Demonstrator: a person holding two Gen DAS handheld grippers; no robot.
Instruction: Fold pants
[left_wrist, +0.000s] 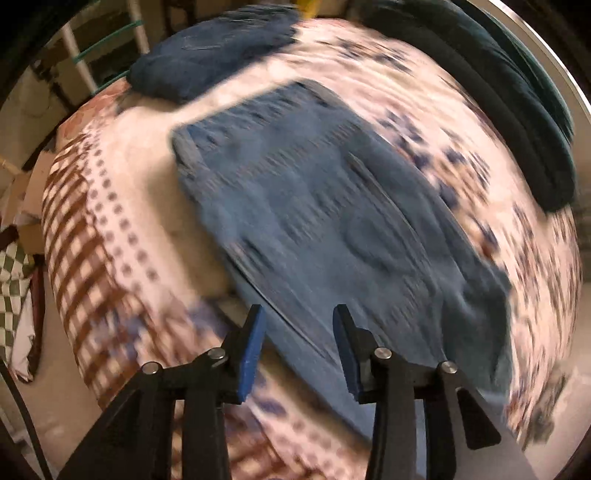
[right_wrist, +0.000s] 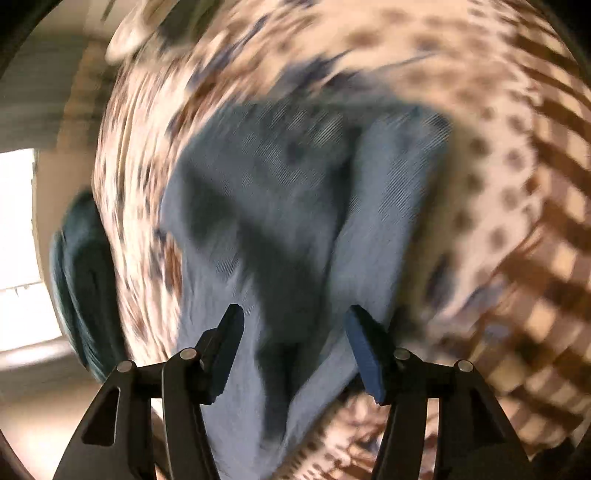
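Note:
Blue denim pants (left_wrist: 325, 206) lie spread on a patterned bedsheet (left_wrist: 122, 206), running from the upper middle down to the lower right of the left wrist view. My left gripper (left_wrist: 299, 314) is open and empty, just above the pants' near edge. In the right wrist view the pants (right_wrist: 288, 206) lie bunched with a dark fold down the middle. My right gripper (right_wrist: 293, 314) is open and empty over them. Both views are motion-blurred.
A dark blue folded garment (left_wrist: 218, 51) lies at the far edge of the bed. A dark teal cushion (left_wrist: 509, 107) lies at the upper right; it also shows at the left of the right wrist view (right_wrist: 81, 280). A white rack (left_wrist: 81, 59) stands beyond the bed at the left.

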